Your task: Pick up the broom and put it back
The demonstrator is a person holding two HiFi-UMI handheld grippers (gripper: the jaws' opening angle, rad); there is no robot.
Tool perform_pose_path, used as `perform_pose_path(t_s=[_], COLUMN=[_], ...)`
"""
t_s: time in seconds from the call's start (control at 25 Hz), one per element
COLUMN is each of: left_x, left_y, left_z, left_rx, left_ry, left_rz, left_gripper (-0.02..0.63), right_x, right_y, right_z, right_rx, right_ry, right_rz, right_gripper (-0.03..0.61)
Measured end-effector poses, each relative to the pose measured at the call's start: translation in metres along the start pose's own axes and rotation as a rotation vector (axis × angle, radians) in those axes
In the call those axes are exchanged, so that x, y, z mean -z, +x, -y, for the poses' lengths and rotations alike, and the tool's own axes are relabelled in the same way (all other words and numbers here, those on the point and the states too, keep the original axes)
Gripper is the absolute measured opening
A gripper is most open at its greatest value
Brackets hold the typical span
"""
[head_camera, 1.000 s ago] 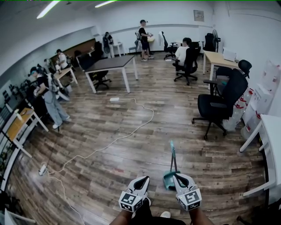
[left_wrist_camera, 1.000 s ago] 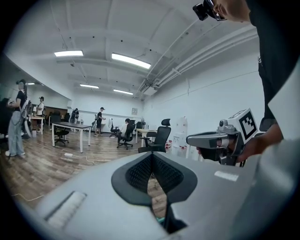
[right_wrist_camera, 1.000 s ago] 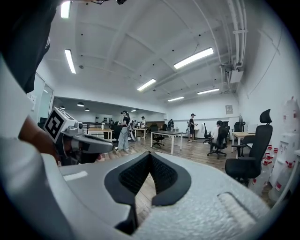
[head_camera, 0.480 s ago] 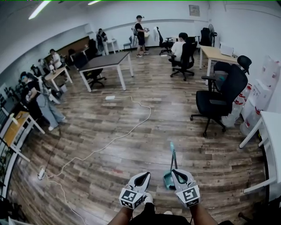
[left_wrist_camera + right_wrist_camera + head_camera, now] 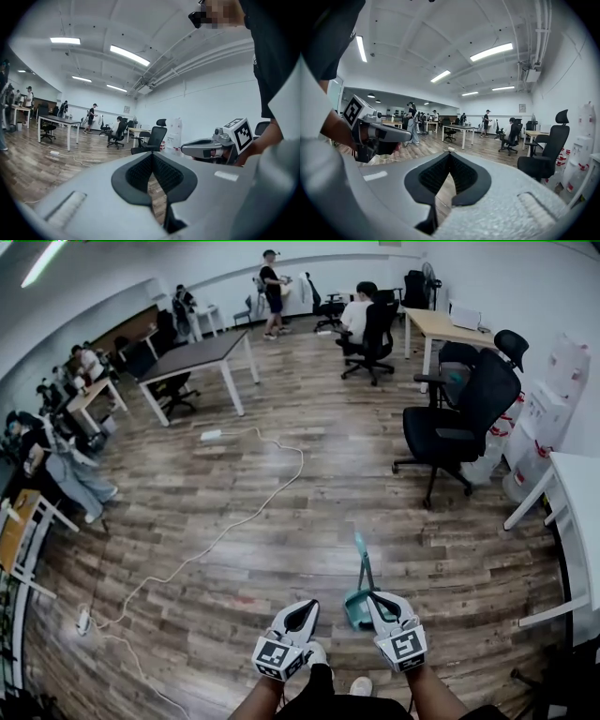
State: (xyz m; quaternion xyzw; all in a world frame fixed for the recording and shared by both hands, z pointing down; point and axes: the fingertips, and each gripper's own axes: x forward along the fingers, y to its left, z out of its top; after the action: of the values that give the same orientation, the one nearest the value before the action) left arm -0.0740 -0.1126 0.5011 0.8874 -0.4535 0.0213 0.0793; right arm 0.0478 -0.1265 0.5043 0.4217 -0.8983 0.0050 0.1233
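A teal broom (image 5: 363, 568) stands upright on the wood floor with its teal base on the boards, low in the head view. My right gripper (image 5: 380, 601) is just in front of that base, slightly right of it, with its jaws shut and nothing between them (image 5: 450, 155). My left gripper (image 5: 302, 607) is level with it, a hand's width to the left, also shut and empty (image 5: 151, 157). Each gripper view shows the other gripper alongside, not the broom.
A black office chair (image 5: 459, 427) stands ahead on the right, with a white table (image 5: 577, 512) and water bottles (image 5: 544, 418) beyond it. A white cable (image 5: 216, 540) runs across the floor to a power strip (image 5: 82, 620). Desks and people fill the left side and back.
The head view has shifted as the person moves forward, and the room has slid left and up. Both grippers stay shut side by side, with the broom still just ahead of the right one.
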Motion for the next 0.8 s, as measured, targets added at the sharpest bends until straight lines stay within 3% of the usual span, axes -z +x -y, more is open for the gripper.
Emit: perform_pose_path(t_s=[0.8], left_x=[0.062], left_y=[0.061], left_z=[-0.05], left_rx=[0.04], left_ry=[-0.038], left_rz=[-0.155], left_gripper=[0.018], right_x=[0.105], right_y=[0.057], right_z=[0.058], right_rx=[0.13], right_ry=[0.076], right_rz=[-0.248], right_gripper=[0.027])
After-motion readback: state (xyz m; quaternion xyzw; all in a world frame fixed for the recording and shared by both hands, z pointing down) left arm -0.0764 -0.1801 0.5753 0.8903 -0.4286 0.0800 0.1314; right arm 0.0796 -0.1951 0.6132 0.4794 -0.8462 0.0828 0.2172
